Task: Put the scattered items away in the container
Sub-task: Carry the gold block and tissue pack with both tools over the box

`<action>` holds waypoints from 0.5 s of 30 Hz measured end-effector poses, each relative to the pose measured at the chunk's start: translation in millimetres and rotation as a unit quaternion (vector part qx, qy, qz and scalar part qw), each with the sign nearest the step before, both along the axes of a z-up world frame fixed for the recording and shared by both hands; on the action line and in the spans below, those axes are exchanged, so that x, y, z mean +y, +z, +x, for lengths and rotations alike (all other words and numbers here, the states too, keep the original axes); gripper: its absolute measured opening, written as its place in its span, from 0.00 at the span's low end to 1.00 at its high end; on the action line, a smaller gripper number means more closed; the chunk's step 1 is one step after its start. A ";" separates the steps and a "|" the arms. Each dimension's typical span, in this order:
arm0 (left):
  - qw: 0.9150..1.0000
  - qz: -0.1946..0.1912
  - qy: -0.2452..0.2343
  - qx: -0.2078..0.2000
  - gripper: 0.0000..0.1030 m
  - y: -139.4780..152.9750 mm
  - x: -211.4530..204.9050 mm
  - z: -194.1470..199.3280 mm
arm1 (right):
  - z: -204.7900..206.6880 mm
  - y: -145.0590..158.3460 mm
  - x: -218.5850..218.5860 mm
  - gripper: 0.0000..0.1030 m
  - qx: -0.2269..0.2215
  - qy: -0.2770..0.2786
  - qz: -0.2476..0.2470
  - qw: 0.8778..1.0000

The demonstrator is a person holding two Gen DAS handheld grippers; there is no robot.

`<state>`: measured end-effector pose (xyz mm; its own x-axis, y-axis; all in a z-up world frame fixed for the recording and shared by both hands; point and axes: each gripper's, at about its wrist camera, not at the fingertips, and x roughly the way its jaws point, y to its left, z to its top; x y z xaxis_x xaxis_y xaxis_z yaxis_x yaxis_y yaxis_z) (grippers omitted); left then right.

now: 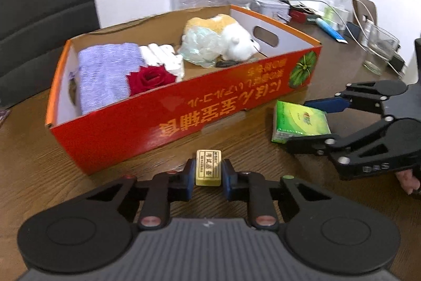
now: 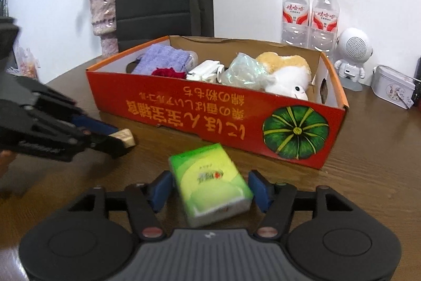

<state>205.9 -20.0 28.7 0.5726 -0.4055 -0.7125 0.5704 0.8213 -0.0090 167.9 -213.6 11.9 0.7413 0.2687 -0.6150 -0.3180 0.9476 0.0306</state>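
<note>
Beside the red box [image 1: 184, 107] on the counter [image 1: 39, 149], the left tool [image 1: 208, 173] sat narrow, pads pinching the small gold block [image 1: 208, 167]. The right tool [image 2: 208, 188] was half-closed around the green tissue pack [image 2: 210, 186]; one pad looked just clear, so contact was hard to call. Risks: the soft, skewed pack could twist or slide out on the lift; the thin block could pivot in its pinch; both tools heading for the box could collide or snag its near wall. Dark wood-grain counter, cluttered far edge: water bottles [image 2: 310, 12], white speaker [image 2: 352, 54], tin [image 2: 392, 86], vase of dried flowers [image 2: 105, 17]. White wall behind.
</note>
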 end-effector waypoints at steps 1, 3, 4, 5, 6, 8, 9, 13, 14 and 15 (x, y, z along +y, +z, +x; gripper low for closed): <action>1.000 -0.004 0.012 0.001 0.20 4.0 1.8 -1.8 | 0.5 1.7 1.3 0.43 -0.001 -0.002 -0.006 1.000; 0.999 -0.025 0.032 -0.005 0.20 17.8 7.7 -8.1 | -3.9 6.5 -0.7 0.42 0.002 -0.007 0.000 1.000; 0.998 -0.040 0.041 -0.011 0.20 28.3 11.7 -12.2 | -7.6 11.0 -3.3 0.42 -0.001 -0.007 0.010 1.000; 0.997 -0.054 0.049 -0.020 0.20 38.9 14.9 -15.5 | -11.8 19.5 -6.5 0.42 -0.007 -0.010 0.022 1.000; 0.995 -0.071 0.058 -0.029 0.20 51.5 17.8 -18.3 | -14.7 29.9 -10.4 0.42 -0.013 -0.017 0.037 0.999; 0.991 -0.105 0.078 -0.032 0.20 76.8 17.1 -13.8 | -13.6 56.6 -20.5 0.42 -0.025 -0.029 0.083 0.996; 0.989 -0.119 0.088 -0.026 0.20 88.0 12.3 -5.9 | -7.3 72.0 -26.5 0.42 -0.027 -0.041 0.107 0.993; 0.984 -0.128 0.116 0.033 0.20 103.8 -25.9 51.4 | 53.2 113.9 -44.4 0.42 0.038 -0.101 0.151 0.983; 0.984 -0.124 0.121 0.048 0.21 99.3 -36.0 66.0 | 68.0 116.9 -47.1 0.42 0.056 -0.110 0.156 0.980; 0.983 -0.116 0.127 0.061 0.21 91.8 -45.2 79.8 | 84.8 117.5 -48.7 0.42 0.074 -0.111 0.158 0.978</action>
<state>285.8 -65.2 120.5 0.5920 -0.4207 -0.6875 0.3310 0.9046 -0.2685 252.7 -262.4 129.4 0.7127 0.3053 -0.6315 -0.0756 0.9285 0.3635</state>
